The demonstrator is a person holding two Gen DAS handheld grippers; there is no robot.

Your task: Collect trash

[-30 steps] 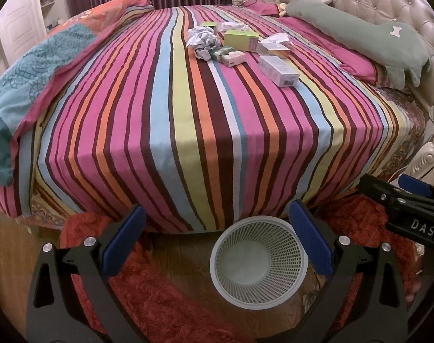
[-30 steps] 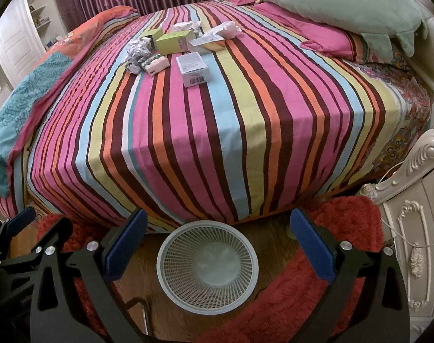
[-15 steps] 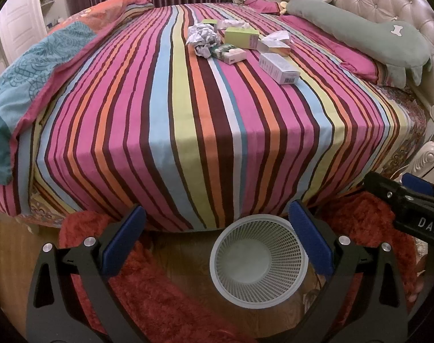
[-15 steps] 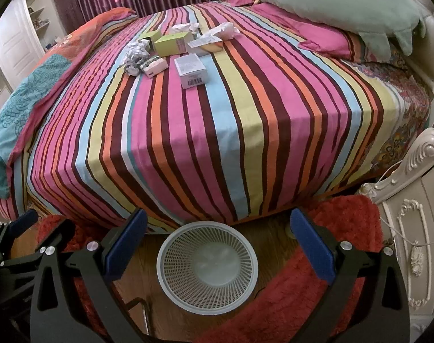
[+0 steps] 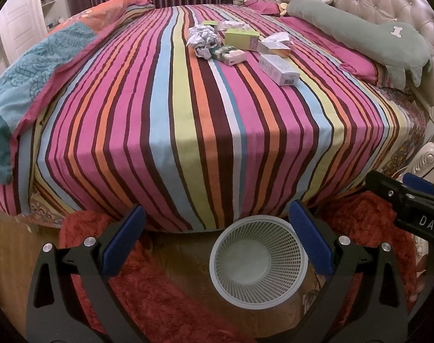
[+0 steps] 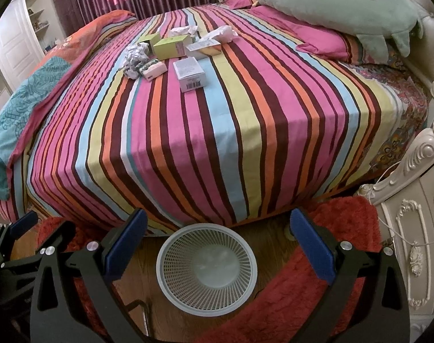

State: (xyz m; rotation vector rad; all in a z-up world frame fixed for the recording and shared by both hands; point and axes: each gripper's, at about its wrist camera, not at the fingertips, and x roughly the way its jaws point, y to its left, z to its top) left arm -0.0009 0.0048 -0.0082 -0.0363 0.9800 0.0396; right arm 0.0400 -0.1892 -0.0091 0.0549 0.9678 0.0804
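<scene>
Both grippers, the left gripper (image 5: 217, 234) and the right gripper (image 6: 217, 234), hang with their blue pads spread wide and nothing between them, low at the foot of the bed over the floor. The trash sits far up the striped bedspread (image 5: 188, 128): in the left wrist view the cluster lies at about 12 o'clock from the left gripper, well apart from it, and in the right wrist view it lies toward 11 o'clock. It is made of a crumpled paper ball (image 5: 202, 37), a green box (image 5: 242, 39), a small carton (image 5: 228, 55) just beside the ball, and a long white box (image 6: 189, 75) nearest the grippers, with more wadded tissue (image 6: 223, 32) behind. A white mesh basket (image 6: 171, 285) stands on the wooden floor just below and between the right gripper's fingers; it looks empty. Judging by this, collection has not begun and the step in hand is the approach. The next move calls for a long reach forward and up over the mattress edge toward the nearest box.
</scene>
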